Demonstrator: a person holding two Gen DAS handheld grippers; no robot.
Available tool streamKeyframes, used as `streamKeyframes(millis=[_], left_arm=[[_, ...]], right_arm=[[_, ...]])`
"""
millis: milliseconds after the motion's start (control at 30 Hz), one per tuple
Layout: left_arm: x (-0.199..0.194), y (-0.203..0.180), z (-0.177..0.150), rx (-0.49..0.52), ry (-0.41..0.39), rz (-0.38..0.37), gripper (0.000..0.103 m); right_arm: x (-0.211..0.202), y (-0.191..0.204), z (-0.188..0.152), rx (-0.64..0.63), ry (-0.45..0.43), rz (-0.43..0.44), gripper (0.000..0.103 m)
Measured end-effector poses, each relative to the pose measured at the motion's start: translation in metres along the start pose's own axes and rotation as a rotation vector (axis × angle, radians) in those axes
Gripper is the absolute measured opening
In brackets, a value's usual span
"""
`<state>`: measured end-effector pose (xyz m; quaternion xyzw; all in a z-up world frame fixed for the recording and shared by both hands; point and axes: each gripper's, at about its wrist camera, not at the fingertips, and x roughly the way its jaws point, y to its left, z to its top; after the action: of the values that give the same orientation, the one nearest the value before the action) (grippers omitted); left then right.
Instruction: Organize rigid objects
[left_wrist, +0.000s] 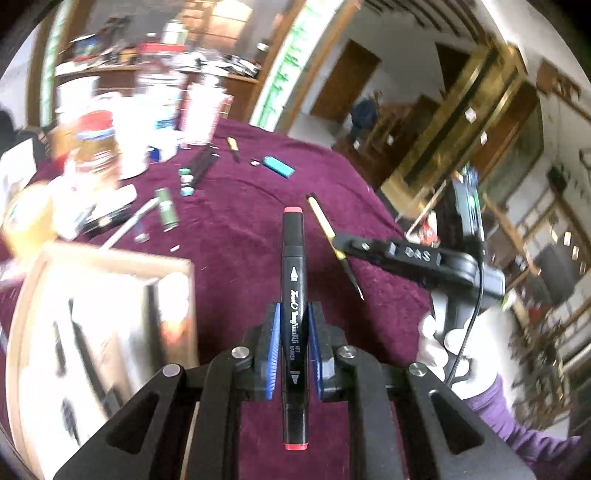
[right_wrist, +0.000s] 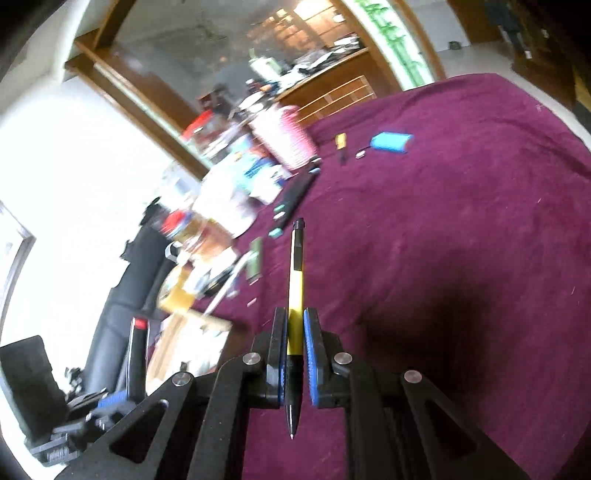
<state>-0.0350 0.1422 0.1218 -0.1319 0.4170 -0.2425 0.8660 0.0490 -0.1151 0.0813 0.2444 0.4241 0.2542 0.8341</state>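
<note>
My left gripper (left_wrist: 293, 314) is shut on a black art marker (left_wrist: 293, 280) with red end caps, held above the maroon tablecloth (left_wrist: 240, 221). My right gripper (right_wrist: 295, 321) is shut on a yellow and black pen (right_wrist: 296, 288), tip pointing back at the camera. The right gripper (left_wrist: 341, 242) with its pen (left_wrist: 325, 225) also shows in the left wrist view, to the right of the marker. A wooden tray (left_wrist: 110, 266) with dark items in it lies at the left; its corner shows in the right wrist view (right_wrist: 199, 325). The left gripper's marker (right_wrist: 138, 354) shows at lower left there.
On the cloth lie a blue lighter (left_wrist: 279, 166), a small yellow-handled tool (left_wrist: 232, 147), a green cylinder (left_wrist: 167, 211), a black strip (left_wrist: 203, 164) and teal bits (left_wrist: 185, 181). Blurred jars and containers (left_wrist: 110, 136) crowd the far left. The table edge (left_wrist: 384, 206) drops off at right.
</note>
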Motion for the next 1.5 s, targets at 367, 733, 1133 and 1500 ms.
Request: streamKeyframes(millis=[367, 733, 1133, 1500], left_arm=[[-0.074, 0.099, -0.075, -0.244, -0.066, 0.096, 0.014], [-0.053, 0.136, -0.101, -0.346, -0.038, 0.11, 0.014], [-0.056, 0.133, -0.108, -0.355, -0.118, 0.139, 0.062], [-0.125, 0.061, -0.103, -0.165, -0.436, 0.596, 0.1]], right_arm=[[0.045, 0.094, -0.079, -0.099, 0.166, 0.089, 0.01], [0.104, 0.143, -0.137, -0.195, 0.301, 0.018, 0.01], [0.112, 0.147, -0.147, -0.239, 0.295, -0.09, 0.014], [0.042, 0.162, -0.15, -0.345, -0.034, -0.136, 0.071]])
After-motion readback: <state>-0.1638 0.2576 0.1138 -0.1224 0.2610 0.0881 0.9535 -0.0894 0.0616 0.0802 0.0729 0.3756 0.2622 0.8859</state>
